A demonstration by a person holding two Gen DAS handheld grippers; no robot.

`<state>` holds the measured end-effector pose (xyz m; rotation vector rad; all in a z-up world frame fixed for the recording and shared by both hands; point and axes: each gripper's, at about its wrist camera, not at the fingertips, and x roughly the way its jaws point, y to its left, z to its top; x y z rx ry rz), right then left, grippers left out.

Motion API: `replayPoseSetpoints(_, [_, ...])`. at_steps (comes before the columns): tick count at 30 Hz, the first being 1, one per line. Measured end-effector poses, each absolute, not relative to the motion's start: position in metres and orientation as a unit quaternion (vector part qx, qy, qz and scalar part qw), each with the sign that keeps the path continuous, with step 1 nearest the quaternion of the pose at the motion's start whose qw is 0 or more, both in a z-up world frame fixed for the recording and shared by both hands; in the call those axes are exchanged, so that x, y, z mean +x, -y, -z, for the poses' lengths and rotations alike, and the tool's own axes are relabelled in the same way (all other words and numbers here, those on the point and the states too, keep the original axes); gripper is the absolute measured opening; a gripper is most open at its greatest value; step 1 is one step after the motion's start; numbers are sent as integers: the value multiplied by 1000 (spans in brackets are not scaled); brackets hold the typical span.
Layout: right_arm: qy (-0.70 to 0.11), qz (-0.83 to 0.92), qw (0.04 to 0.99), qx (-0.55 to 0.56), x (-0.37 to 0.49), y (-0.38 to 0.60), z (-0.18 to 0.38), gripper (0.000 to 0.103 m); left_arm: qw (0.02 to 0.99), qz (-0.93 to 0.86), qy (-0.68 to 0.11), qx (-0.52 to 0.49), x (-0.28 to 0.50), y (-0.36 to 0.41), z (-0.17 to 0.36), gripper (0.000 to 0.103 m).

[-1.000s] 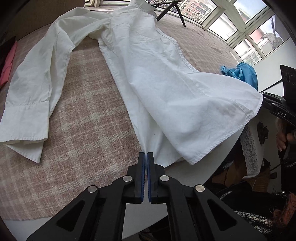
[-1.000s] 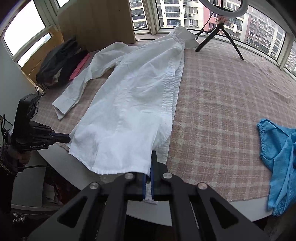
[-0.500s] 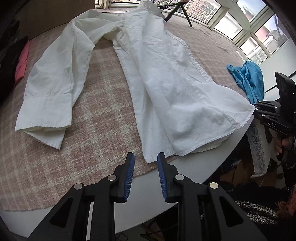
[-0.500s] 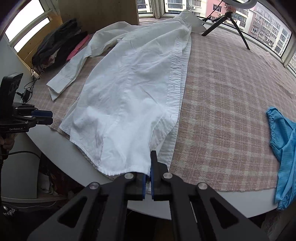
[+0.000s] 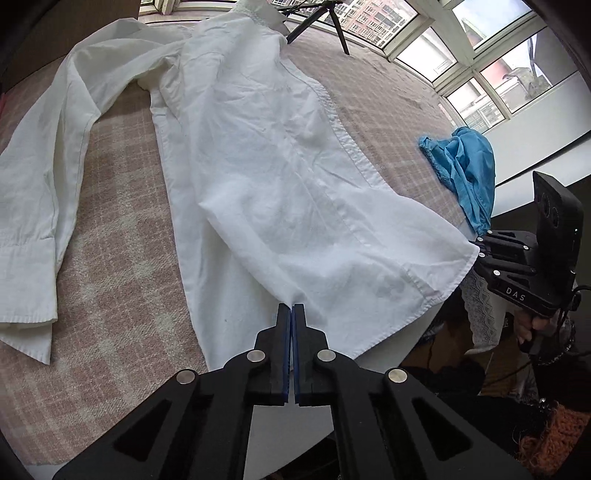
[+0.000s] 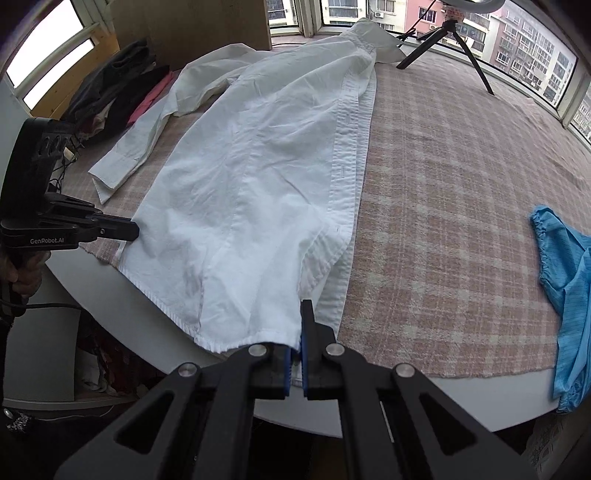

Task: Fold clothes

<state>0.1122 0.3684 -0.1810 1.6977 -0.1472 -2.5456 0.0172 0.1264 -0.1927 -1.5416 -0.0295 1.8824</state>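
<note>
Reclosing after briefly opening, our left gripper [image 5: 291,310] is pinching the white shirt [image 5: 266,177] hem; our right gripper [image 6: 300,332] is clamping its corner. We are judging an even, level lift best.

Each view was taken from a gripper at the near table edge, aimed steeply down and across toward the far windows. The white shirt [image 5: 266,177] [image 6: 251,192], seen close, was shared by both, as were the blue cloth [image 5: 465,173] [image 6: 569,266] and tripod [image 5: 317,14] [image 6: 447,40].

Black grippers [image 5: 291,310] — blue pads, silver screws
</note>
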Motion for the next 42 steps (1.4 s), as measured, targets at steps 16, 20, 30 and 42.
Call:
replayPoseSetpoints(16, [121,818,89,555,123,-364,215,31,324,-727,32,-605,-2,-91,199,0])
replayPoseSetpoints(20, [73,833,59,545,118,-368,198,2,329,-727,20,-603,-1,-95,194,0])
replayPoseSetpoints(30, [-104,868,-28,486,134,-352,153,3,350,-714,-18,-606,13,-108,204,0])
replayPoseSetpoints(42, [30,873,-27,487,154,-368,219,36,318,-707,-42,-630,13,-97,230,0])
